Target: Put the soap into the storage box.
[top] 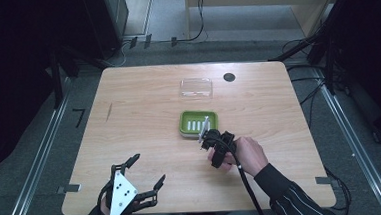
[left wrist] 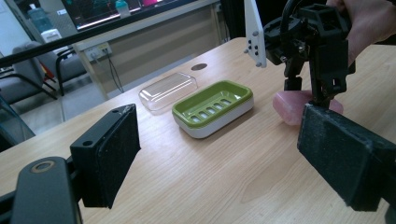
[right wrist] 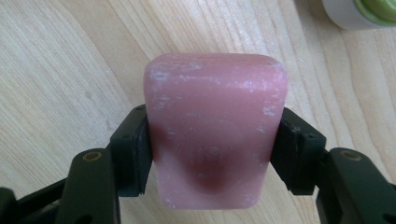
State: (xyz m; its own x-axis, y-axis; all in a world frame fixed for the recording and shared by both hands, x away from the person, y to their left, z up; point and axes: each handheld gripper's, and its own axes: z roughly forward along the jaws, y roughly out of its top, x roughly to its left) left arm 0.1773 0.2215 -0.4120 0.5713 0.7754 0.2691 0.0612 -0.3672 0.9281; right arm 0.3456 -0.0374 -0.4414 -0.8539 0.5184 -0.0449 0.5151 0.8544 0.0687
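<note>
soap dish (top: pixel 198 123) mid-table; lid (top: pixel 196 87) behind it; soap bar (left wrist: pixel 299 105) apparently just before dish.

High view above the table (top: pixel 142 90) — gripper views low, close, sharing the soap dish (left wrist: pixel 212 108).

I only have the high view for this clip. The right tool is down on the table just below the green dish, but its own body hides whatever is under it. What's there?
Observer: A pink soap bar sits between the right tool's jaws, which press on its two long sides.
Reviewer: Is it lifted yet?
Observer: The left gripper view suggests not: the bar's underside looks to be on the table.
Reviewer: And the green soap dish, anything in it?
Observer: The green soap dish is empty, its slotted floor bare.
Reviewer: The left tool?
Observer: The left tool is wide open, nothing between its pads, facing the dish and the clear lid.
</note>
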